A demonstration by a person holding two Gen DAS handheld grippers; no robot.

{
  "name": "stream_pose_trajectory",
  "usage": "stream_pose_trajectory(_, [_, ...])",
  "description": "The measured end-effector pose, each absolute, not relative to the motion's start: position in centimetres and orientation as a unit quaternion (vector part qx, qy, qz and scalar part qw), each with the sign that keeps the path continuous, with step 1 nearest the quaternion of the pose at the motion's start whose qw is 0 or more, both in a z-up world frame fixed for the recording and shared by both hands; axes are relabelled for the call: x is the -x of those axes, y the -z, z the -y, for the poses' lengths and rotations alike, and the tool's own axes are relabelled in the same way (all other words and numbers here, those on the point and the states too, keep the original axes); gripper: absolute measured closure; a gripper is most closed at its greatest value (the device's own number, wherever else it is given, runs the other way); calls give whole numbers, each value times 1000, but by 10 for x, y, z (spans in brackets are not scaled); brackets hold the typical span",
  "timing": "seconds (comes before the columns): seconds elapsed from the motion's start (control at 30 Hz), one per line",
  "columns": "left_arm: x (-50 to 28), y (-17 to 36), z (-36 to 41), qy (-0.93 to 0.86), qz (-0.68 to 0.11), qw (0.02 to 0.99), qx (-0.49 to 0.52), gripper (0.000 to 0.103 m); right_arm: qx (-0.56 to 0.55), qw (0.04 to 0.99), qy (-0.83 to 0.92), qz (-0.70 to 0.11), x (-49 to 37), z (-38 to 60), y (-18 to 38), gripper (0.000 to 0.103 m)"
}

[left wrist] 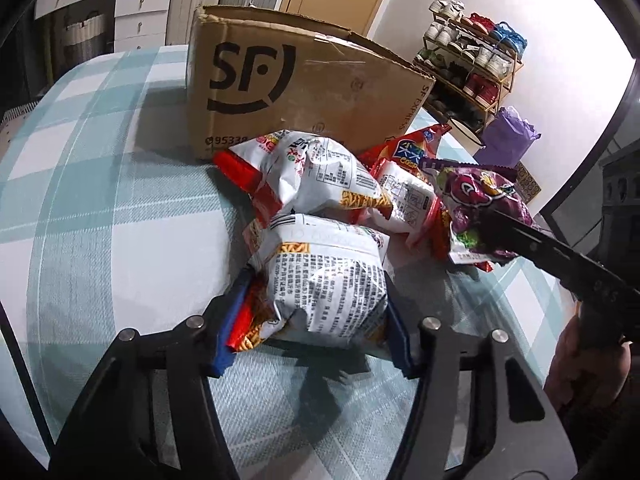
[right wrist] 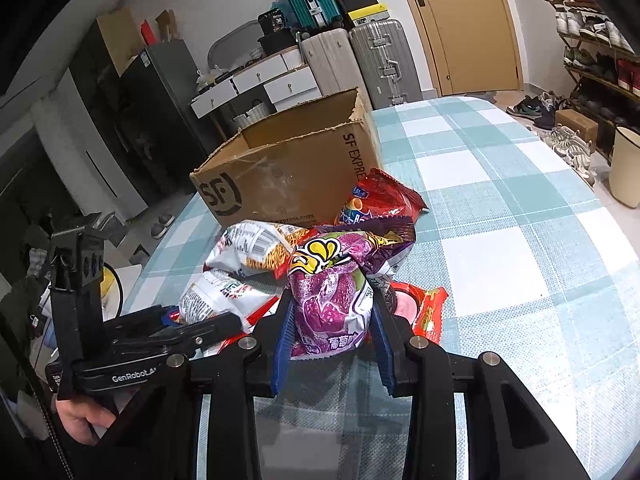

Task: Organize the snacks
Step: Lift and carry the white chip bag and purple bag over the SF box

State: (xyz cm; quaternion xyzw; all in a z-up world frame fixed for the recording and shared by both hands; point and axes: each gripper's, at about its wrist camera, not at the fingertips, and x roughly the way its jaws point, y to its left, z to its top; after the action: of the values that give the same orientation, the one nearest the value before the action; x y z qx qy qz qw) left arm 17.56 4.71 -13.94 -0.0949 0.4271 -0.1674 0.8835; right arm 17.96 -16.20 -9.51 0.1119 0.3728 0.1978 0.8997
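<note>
Two claws are at work in my hands. My left claw [left wrist: 312, 308] pinches a white noodle bag [left wrist: 320, 280], its jaws about half closed; my right claw [right wrist: 332, 320] squeezes a purple snack bag [right wrist: 328, 296] tight. Both bags sit in the pile on the checked table [right wrist: 500, 208], the cardboard box [right wrist: 288, 168] at twelve o'clock. Only my right view shows the box's open top; its inside stays hidden.
</note>
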Motion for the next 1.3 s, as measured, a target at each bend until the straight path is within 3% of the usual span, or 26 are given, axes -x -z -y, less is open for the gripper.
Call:
stream_pose_trajectory(0.57, [-144, 97, -50, 175, -400, 894, 104, 47, -128, 900, -224, -350, -182, 164, 82, 68])
stream_pose_trajectory(1.3, [-170, -16, -52, 157, -355, 917, 97, 46, -117, 903, -277, -306, -216, 157, 21, 68])
